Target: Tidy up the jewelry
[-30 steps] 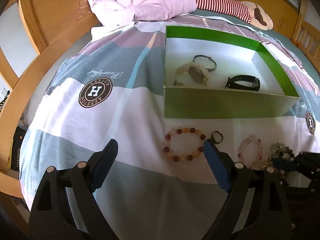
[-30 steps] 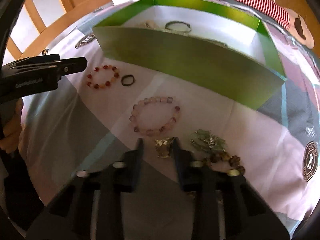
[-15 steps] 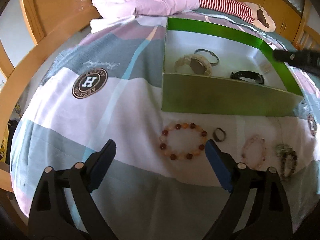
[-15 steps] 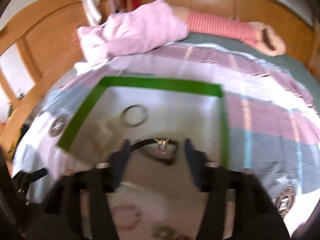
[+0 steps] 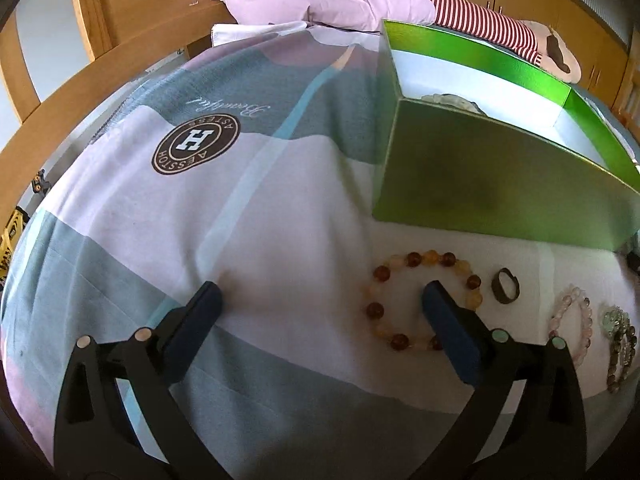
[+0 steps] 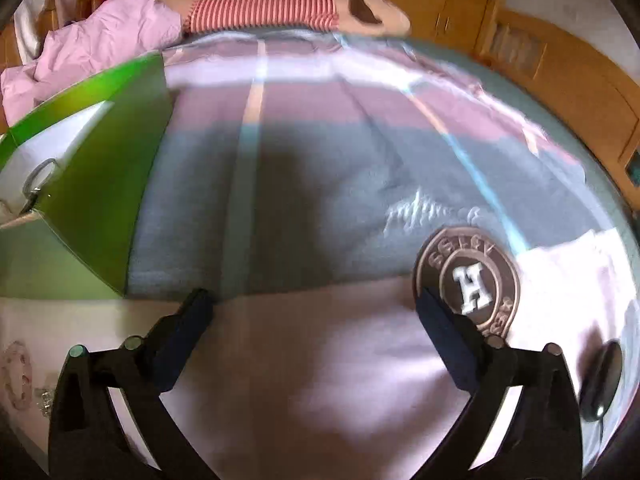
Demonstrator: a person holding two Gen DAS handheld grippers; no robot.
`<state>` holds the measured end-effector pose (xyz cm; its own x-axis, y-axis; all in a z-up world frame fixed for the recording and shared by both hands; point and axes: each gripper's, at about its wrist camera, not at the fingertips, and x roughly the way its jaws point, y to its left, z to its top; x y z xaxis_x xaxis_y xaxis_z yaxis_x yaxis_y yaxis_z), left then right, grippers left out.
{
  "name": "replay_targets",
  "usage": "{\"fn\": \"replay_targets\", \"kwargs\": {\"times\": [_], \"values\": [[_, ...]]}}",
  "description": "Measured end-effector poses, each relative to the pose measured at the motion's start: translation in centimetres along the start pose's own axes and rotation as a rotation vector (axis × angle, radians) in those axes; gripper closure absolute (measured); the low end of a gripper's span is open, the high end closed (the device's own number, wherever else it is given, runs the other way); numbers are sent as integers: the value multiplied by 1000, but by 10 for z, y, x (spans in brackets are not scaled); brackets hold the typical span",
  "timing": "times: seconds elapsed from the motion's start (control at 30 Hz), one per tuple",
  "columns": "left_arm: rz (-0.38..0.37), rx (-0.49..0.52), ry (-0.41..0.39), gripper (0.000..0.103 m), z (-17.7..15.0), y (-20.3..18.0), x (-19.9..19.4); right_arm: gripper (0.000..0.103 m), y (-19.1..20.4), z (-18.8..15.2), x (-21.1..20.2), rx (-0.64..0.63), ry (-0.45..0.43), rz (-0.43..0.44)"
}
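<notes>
Left wrist view. Left gripper: jaws wide apart, nothing between them, low over the patchwork bedspread. Its right finger lies over the ring of the amber bead bracelet at 4 o'clock. Small dark ring just beside that bracelet, toward 3 o'clock. Pink bead bracelet farther right; a grey-green bead strand at the edge beyond it. Green box at 2 o'clock, white inside; a pale bracelet shows above its near wall. Round "H" emblem at 10 o'clock.

Right wrist view, motion-blurred. Right gripper: jaws wide apart, empty, over bare bedspread. Green box at 9 o'clock, a metal bangle inside. Pink bead bracelet at 8 o'clock. Striped cushion at 12 o'clock.
</notes>
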<state>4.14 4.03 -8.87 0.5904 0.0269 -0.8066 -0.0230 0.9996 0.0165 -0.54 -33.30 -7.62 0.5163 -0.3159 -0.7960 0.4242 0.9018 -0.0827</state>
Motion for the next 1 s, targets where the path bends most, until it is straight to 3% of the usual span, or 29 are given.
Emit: {"fn": "replay_targets", "kwargs": {"times": [0.13,1.0], "values": [[4,2,0,3,-1,-1,-1,2,-6,3,4,40,14,51],[3,-1,0,3,-2,1,-1,2,0,3,4,34,8,48]]}}
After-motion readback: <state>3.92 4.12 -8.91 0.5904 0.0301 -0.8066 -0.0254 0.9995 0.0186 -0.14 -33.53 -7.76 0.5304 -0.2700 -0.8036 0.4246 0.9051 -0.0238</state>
